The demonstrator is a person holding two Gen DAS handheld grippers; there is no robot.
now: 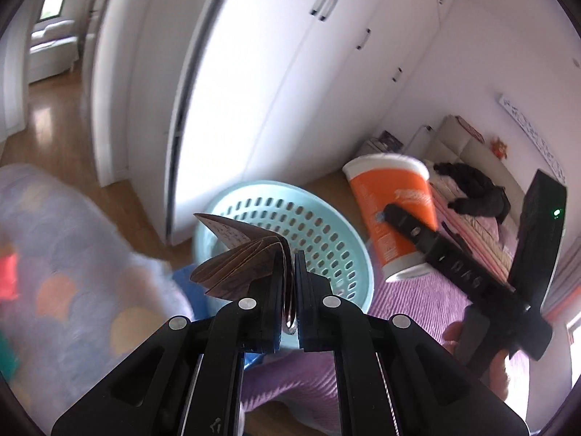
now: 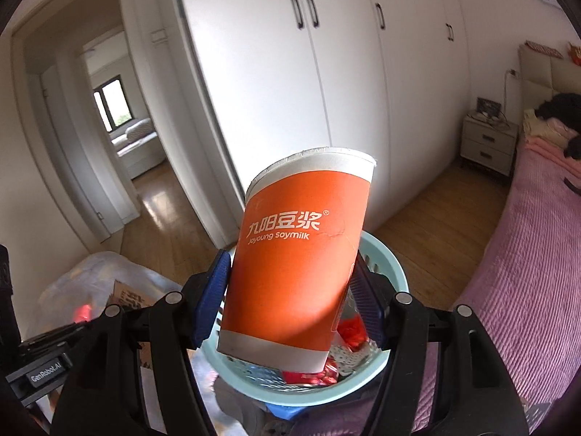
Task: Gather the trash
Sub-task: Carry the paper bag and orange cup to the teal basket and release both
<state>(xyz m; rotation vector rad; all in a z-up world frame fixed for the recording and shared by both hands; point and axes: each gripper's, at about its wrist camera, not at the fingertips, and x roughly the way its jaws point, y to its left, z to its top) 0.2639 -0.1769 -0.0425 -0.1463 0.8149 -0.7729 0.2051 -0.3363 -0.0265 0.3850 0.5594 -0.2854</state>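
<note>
Clearly printed on the one orange cup (image 2: 301, 254) is "Joyoung soymilk" under four white Chinese characters; small print on its side cannot be read. The right gripper (image 2: 290, 301) pinches that cup between blue pads, tilted, over the basket (image 2: 381, 265), which sits at six o'clock of the cup and holds red wrappers (image 2: 350, 328) and mixed scraps. The left gripper (image 1: 292, 283) is pressed together on one folded brown wrapper (image 1: 239, 261), fanning toward ten o'clock, in front of the same pale blue basket (image 1: 218, 214). "GenRobot.AI" marks a black tool at eight o'clock.
</note>
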